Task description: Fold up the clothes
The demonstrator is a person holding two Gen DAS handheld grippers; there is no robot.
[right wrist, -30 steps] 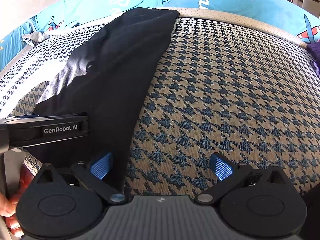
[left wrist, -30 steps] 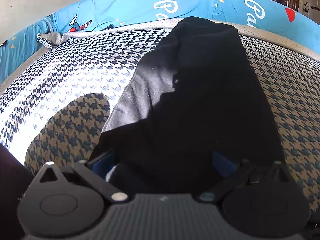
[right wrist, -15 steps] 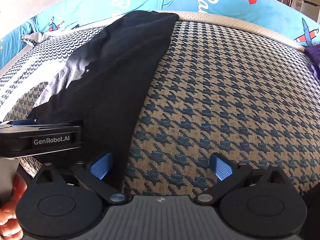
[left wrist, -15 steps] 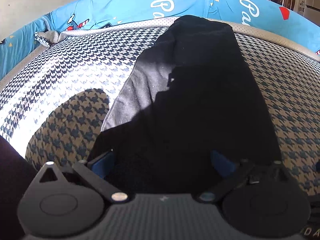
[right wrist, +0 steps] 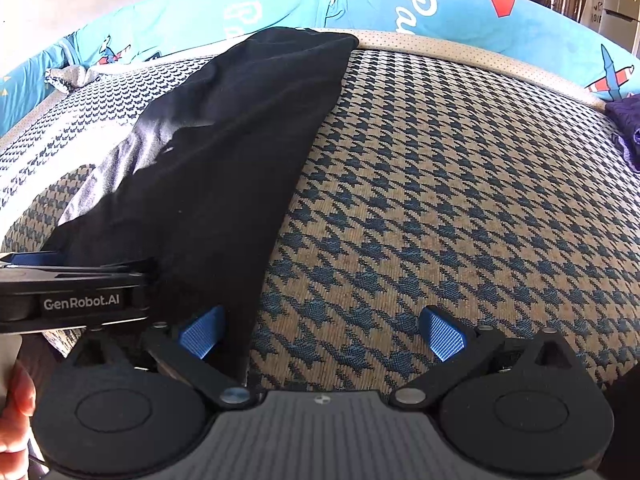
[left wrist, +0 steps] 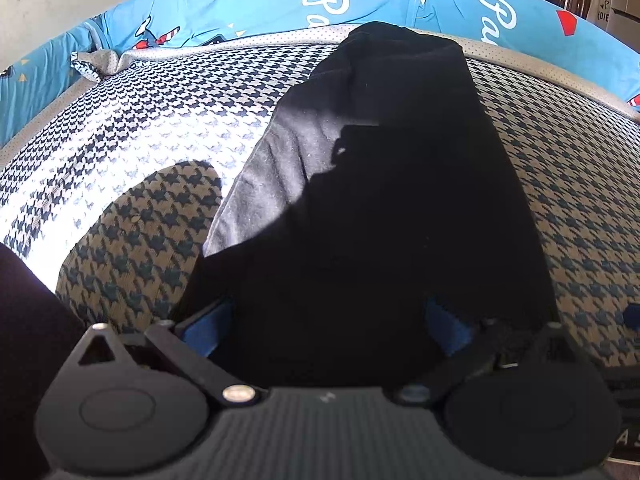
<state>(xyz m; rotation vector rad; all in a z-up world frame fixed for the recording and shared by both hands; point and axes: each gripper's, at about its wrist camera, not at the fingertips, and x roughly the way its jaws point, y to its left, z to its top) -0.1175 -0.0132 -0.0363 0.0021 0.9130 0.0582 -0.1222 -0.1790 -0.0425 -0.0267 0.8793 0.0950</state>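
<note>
1. Looking along my left gripper (left wrist: 324, 320): its blue pads spread wide, the near end of the black garment (left wrist: 380, 200) lying between them, ungripped. The garment runs lengthwise to the far edge of the houndstooth cushion (left wrist: 140, 120).
2. Right view: my right gripper (right wrist: 322, 330) gapes empty over the cushion, straddling the garment's right edge. I judge this a pre-grasp; next, both must close on the near hem.

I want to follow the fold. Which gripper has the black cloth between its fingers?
The left gripper: the black cloth fills its gap. The right gripper spans mostly bare cover.
</note>
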